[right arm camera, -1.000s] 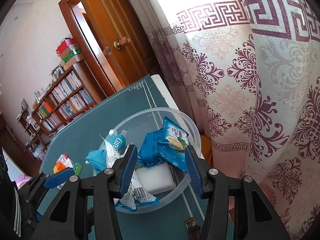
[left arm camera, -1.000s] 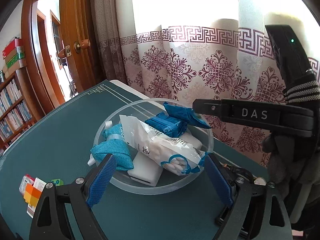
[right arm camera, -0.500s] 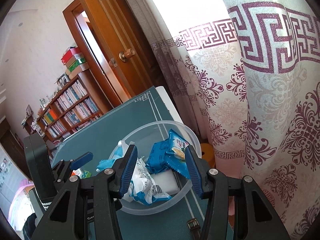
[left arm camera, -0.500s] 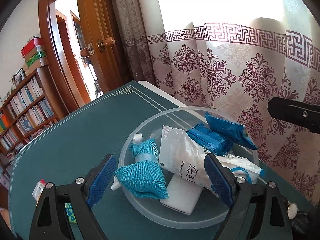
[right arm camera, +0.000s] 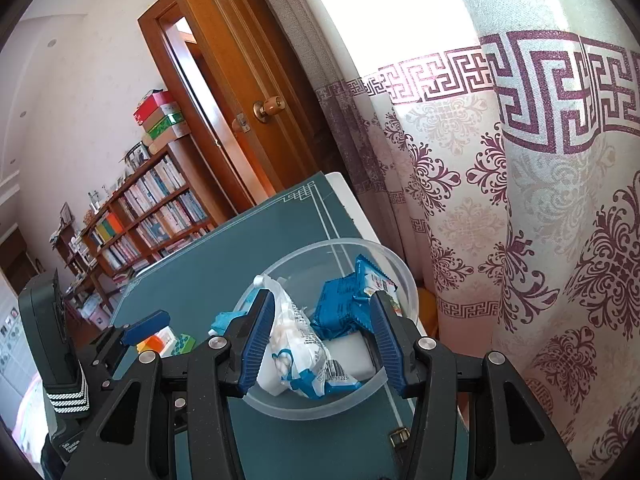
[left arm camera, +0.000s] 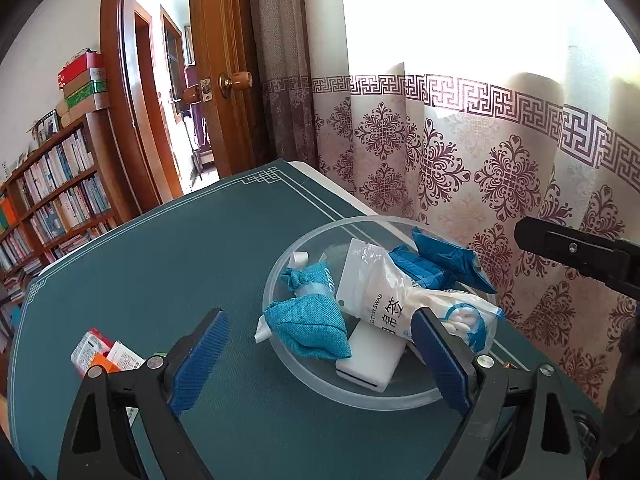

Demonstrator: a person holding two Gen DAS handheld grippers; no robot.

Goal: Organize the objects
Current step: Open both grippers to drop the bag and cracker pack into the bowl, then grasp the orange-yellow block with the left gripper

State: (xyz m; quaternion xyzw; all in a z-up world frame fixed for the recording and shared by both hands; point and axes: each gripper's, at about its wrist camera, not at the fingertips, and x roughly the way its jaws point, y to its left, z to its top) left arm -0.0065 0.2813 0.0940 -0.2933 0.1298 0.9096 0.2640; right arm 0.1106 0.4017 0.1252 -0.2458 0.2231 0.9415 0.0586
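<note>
Left gripper: the left gripper (left arm camera: 320, 360) is held wide open above the green table mat (left arm camera: 160, 264), nothing being gripped; its right finger (left arm camera: 440, 360) is seen in front of the near right rim of the bowl.
Right gripper: the right gripper (right arm camera: 322, 340) is held open over the near side of the bowl, with nothing clamped between its fingers.
Bowl: a clear round bowl (left arm camera: 304, 372) is set toward the far right edge of the mat, close to the patterned curtain (left arm camera: 440, 152).
Bowl contents: a bag of cotton swabs (left arm camera: 396, 300) is laid across the middle; a teal fabric pouch (left arm camera: 308, 324) is draped over the near left rim; a white flat box (left arm camera: 370, 364) lies underneath; blue snack packets (left arm camera: 436, 264) are piled at the far right.
Outside the bowl: small colourful packets (left arm camera: 104, 354) are left on the mat at the near left, well apart from the bowl; these are judged to be what remains to be organized.
Risk, pouch: the pouch overhangs the rim and could be knocked out onto the mat if the left finger is swung past it.
Risk, bowl: the bowl is light-looking and near the table edge; a push from either gripper could slide it toward the curtain side.
Risk, swab bag: the slick plastic could slip from a shallow pinch, and the packets leaning on it could be dragged out.
Risk, crowding: both grippers are close together, so a collision is possible if both are moved inward.
</note>
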